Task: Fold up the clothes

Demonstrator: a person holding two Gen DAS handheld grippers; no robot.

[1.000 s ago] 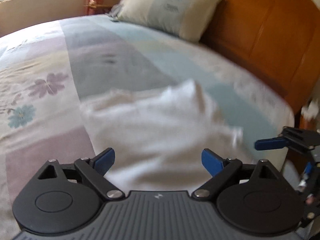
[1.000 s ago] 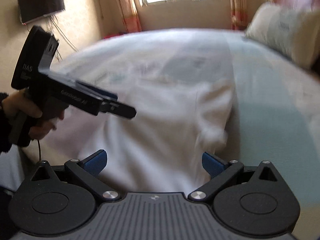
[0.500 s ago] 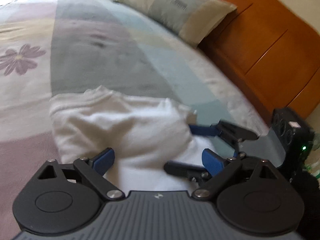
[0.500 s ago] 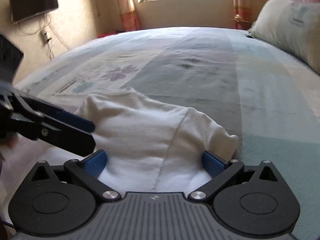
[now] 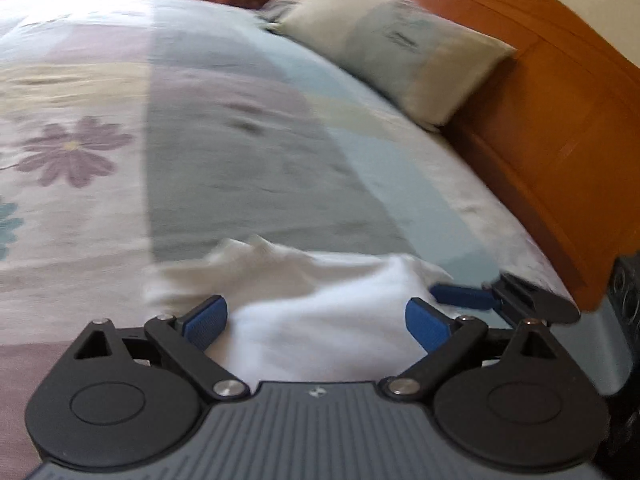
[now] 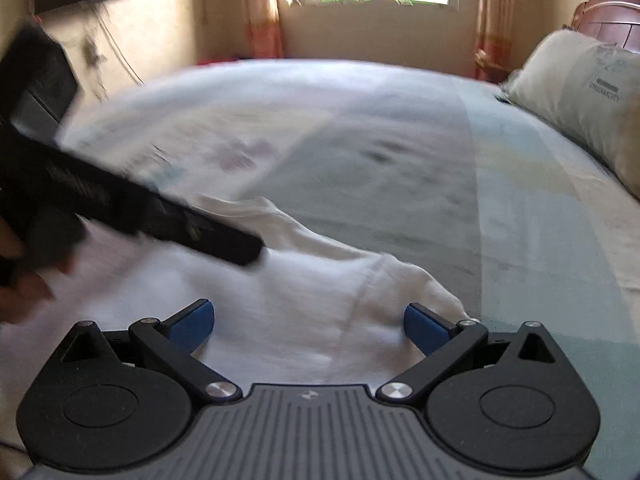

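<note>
White garment is seen bunched on the bed, near the edge by the headboard. Left tool & right tool are both held wide open just over the cloth; nothing is gripped. Pillow lies well apart.

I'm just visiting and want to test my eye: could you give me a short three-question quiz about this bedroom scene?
1. True or false: both grippers are open.
2. What lies between the left gripper's fingers: (a) pillow, (b) white garment, (c) nothing?
3. What rests against the wooden headboard?

Key: 1 true, the right gripper too. 2 b, lying on the bedspread, ungripped. 3 the pillow.
</note>
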